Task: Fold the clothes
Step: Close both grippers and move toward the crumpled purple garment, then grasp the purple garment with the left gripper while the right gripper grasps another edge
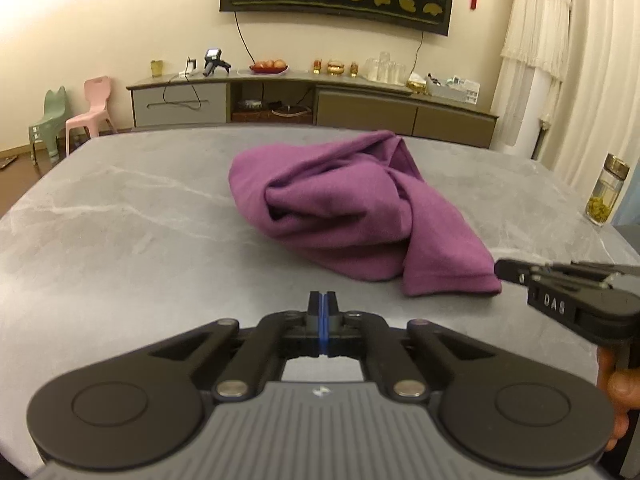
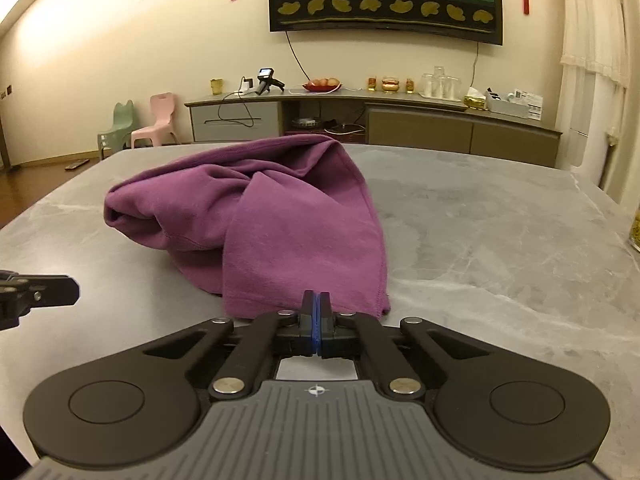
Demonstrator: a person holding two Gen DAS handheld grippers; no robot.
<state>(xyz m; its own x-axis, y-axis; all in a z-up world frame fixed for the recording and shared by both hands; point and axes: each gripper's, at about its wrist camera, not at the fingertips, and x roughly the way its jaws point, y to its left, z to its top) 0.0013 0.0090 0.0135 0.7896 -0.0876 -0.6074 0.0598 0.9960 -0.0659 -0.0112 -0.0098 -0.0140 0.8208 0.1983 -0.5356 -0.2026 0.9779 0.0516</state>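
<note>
Both the left hand-held gripper (image 1: 323,300) and the right hand-held gripper (image 2: 316,300) are pressed together, empty, before the crumpled purple garment (image 1: 352,216) mid-bench (image 1: 120,220); folding is judged unstarted, and opening them to seize its near hem is called for.

A crumpled garment (image 1: 352,216) lies heaped on the worktop (image 1: 120,232), ahead of both pairs of jaws. From the left gripper (image 1: 323,300) it sits ahead and to the right, its near hem well short of the jaws. The right gripper (image 2: 316,300) is just before that hem, the bulk of the cloth stretching ahead and to the left of its jaws. Each gripper shows at the other's side, apart from the cloth. A jar (image 1: 606,190) stands on the worktop far right of the jaws. Beyond the worktop's far edge a sideboard (image 1: 312,100) runs along the wall, with two small chairs (image 1: 86,110) on the floor to its left.
</note>
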